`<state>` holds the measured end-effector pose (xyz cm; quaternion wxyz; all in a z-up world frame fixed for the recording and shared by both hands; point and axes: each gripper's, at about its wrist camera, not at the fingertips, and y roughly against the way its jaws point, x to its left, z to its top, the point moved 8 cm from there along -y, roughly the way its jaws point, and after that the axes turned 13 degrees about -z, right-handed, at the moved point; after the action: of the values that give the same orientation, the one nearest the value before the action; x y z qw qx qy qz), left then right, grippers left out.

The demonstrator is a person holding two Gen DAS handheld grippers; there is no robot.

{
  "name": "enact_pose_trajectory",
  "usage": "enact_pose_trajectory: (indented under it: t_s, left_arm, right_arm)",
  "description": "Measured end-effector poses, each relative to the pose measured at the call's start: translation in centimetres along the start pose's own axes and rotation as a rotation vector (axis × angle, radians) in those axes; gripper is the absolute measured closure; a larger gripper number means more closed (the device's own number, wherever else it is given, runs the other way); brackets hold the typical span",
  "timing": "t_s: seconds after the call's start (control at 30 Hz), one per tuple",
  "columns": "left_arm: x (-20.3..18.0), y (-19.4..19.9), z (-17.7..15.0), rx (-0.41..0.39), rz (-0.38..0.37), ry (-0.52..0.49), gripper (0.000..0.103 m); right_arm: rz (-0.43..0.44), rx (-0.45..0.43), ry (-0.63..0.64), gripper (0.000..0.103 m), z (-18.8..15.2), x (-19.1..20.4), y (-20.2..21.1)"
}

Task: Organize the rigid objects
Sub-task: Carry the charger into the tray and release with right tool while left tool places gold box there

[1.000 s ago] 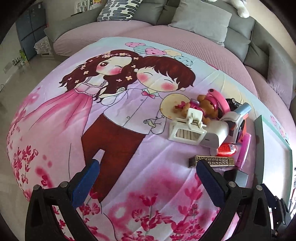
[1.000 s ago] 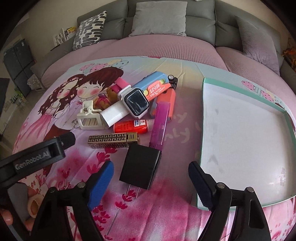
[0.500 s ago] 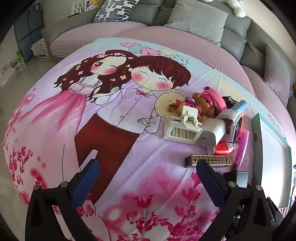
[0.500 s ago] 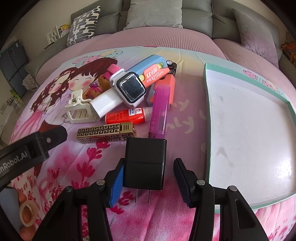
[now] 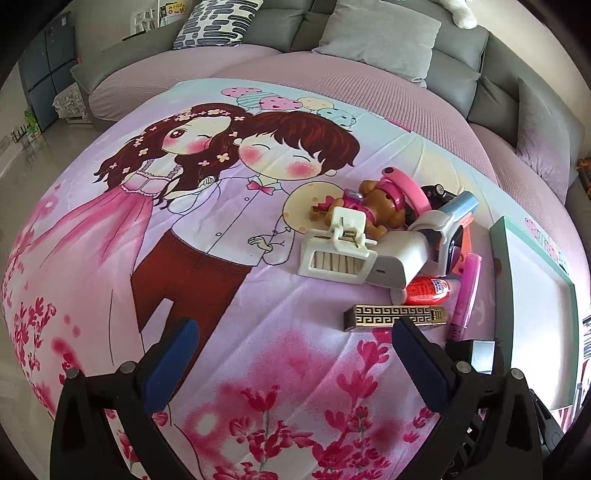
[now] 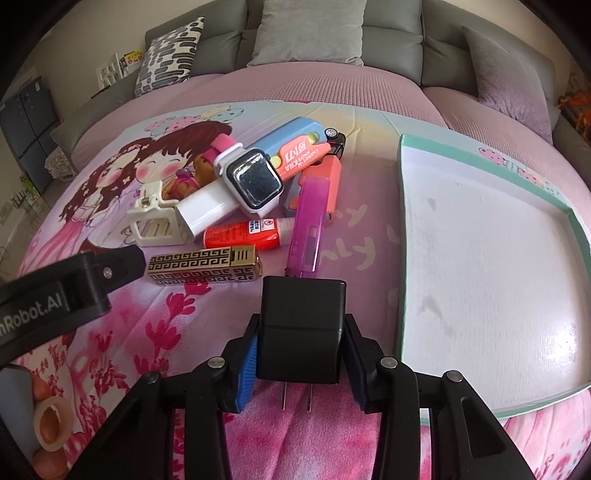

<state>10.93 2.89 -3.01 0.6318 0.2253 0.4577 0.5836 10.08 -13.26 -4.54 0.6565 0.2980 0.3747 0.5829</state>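
Note:
My right gripper (image 6: 301,363) is shut on a black plug adapter (image 6: 301,325), its two prongs pointing toward me, just above the bedspread. Behind it lies a pile: a gold patterned lighter (image 6: 205,266), a red glue bottle (image 6: 243,233), a purple pen case (image 6: 308,229), a white smartwatch (image 6: 253,181), a cream hair clip (image 6: 155,219) and a blue-and-coral utility knife (image 6: 295,147). A shallow white tray with a green rim (image 6: 402,229) lies to the right. My left gripper (image 5: 295,354) is open and empty, in front of the lighter (image 5: 395,316).
A toy bear (image 5: 376,206) with a pink band lies at the back of the pile. The cartoon bedspread (image 5: 184,221) covers a round bed. Grey cushions (image 6: 310,29) line the back. The left gripper's arm (image 6: 55,291) crosses the right wrist view at left.
My right gripper moved forward around the black plug adapter and closed on it. My left gripper stayed open and drifted slightly.

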Motion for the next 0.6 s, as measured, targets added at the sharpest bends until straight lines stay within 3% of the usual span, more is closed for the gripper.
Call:
enact_pose_trajectory:
  t_s: [0.27, 0.4, 0.6]
  left_arm:
    - [-1.3, -1.1, -0.3, 0.022, -0.029, -0.009, 0.000]
    - [-2.4, -1.3, -0.3, 0.017, -0.074, -0.009, 0.000]
    - [-4.6, -2.6, -0.7, 0.039, -0.072, -0.056, 0.000]
  right_arm:
    - [0.000, -0.042, -0.021, 0.060, 0.9, -1.6, 2.3]
    - [-0.033, -0.073, -0.043, 0.060, 1.6, -3.0, 3.2]
    - [-0.095, -0.091, -0.090, 0.060, 2.1, -5.7, 3.3]
